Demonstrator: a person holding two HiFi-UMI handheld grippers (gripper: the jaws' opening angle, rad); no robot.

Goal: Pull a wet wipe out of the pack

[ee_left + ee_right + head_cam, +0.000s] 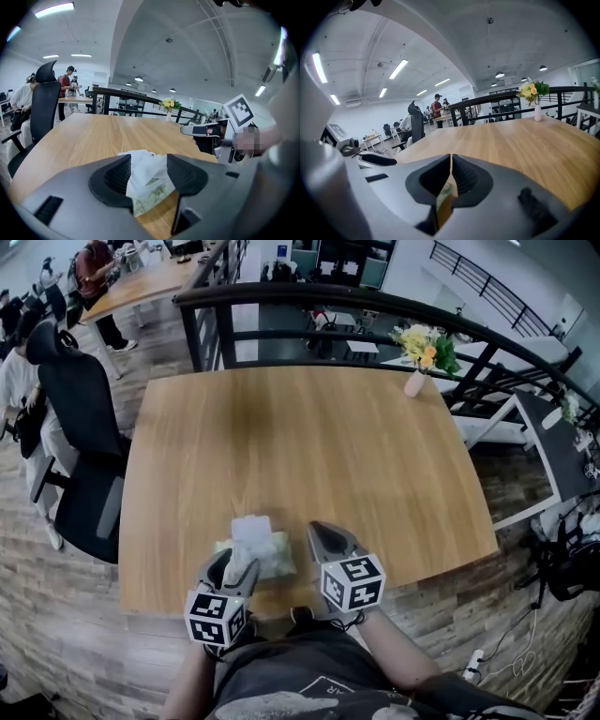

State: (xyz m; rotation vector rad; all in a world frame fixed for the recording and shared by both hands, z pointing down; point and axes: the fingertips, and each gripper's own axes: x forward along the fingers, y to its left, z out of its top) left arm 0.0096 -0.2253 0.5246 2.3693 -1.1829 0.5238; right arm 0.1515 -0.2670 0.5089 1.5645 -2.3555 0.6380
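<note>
A pack of wet wipes (pixel 274 561) with a green print lies near the front edge of the wooden table (pixel 309 442). A white wipe (pixel 251 529) stands crumpled up out of its top. My left gripper (pixel 236 561) is over the pack, open, and the wipe (pixel 143 171) sits loosely between its pads with the pack (pixel 151 196) below. My right gripper (pixel 317 529) rests just right of the pack, its jaws shut tip to tip. In the right gripper view (pixel 451 161) a strip of the pack (pixel 446 196) shows through the gap under the pads.
A small vase of flowers (pixel 415 381) stands at the table's far right corner. A black office chair (pixel 80 418) is at the left side, and a black railing (pixel 375 307) runs behind the table. People sit at desks far back left.
</note>
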